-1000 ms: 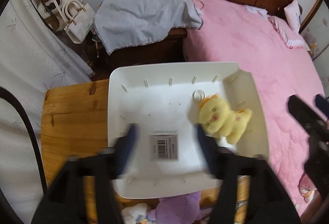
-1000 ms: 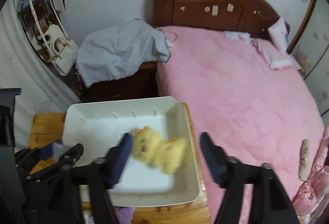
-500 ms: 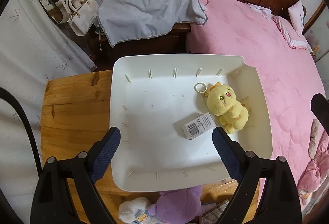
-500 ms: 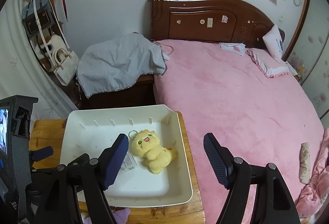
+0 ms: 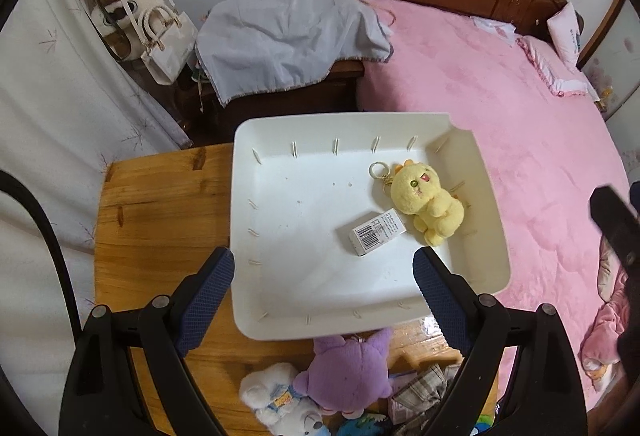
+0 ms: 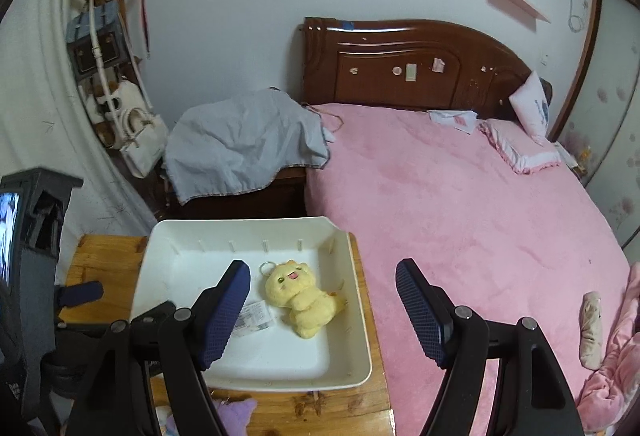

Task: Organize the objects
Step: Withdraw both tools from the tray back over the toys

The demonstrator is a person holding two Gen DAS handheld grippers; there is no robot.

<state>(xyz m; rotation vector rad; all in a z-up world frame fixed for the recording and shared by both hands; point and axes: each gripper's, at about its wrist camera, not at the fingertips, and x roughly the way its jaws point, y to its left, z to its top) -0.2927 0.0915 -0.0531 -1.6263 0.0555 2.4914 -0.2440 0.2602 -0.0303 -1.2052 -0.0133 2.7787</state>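
Observation:
A white tray [image 5: 280, 131] sits on a wooden table [image 5: 152, 203] beside the bed. In it lie a yellow plush toy [image 5: 426, 201] with a key ring and a small white box [image 5: 378, 232] with a barcode. The tray [image 6: 160, 268], the plush [image 6: 302, 296] and the box [image 6: 256, 316] also show in the right wrist view. My left gripper [image 5: 323, 276] is open and empty, high above the tray's near edge. My right gripper [image 6: 323, 288] is open and empty, above the tray's right side. A purple plush [image 5: 348, 368] and a white plush [image 5: 276, 396] lie on the table in front of the tray.
A pink bed [image 6: 460, 220] with a dark wooden headboard fills the right. A grey cloth [image 5: 280, 31] covers a nightstand behind the table. Bags [image 5: 160, 39] hang on a rack at the left. More small items [image 5: 420, 392] lie at the table's near edge.
My left gripper opened and let the white box drop into the tray beside the yellow plush. Both grippers have pulled back and up from the tray.

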